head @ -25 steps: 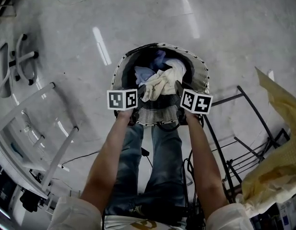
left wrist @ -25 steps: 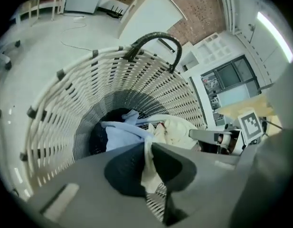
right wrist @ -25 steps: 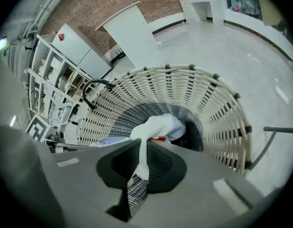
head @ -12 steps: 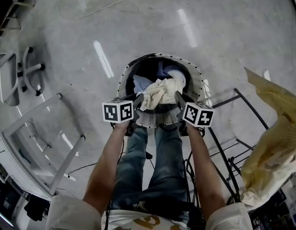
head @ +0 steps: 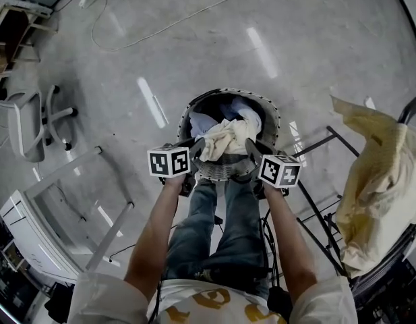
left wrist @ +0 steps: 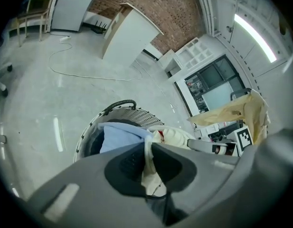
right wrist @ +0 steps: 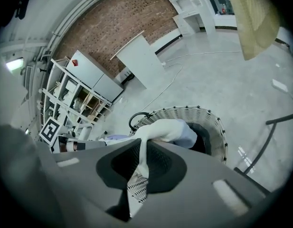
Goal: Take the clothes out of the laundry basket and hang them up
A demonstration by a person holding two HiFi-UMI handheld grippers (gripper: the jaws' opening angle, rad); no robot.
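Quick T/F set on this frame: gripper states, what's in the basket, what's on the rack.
1. Left gripper and right gripper are both shut on the crumpled cream garment. True.
2. The round woven laundry basket is empty. False: a light blue garment lies inside.
3. A yellowish cloth hangs on the black metal rack at the person's right. True.
4. The cream garment hangs on the rack. False: it is at the basket, between the grippers.

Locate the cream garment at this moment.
Head view, centre: the cream garment is bunched over the laundry basket, gripped by the left gripper and the right gripper.
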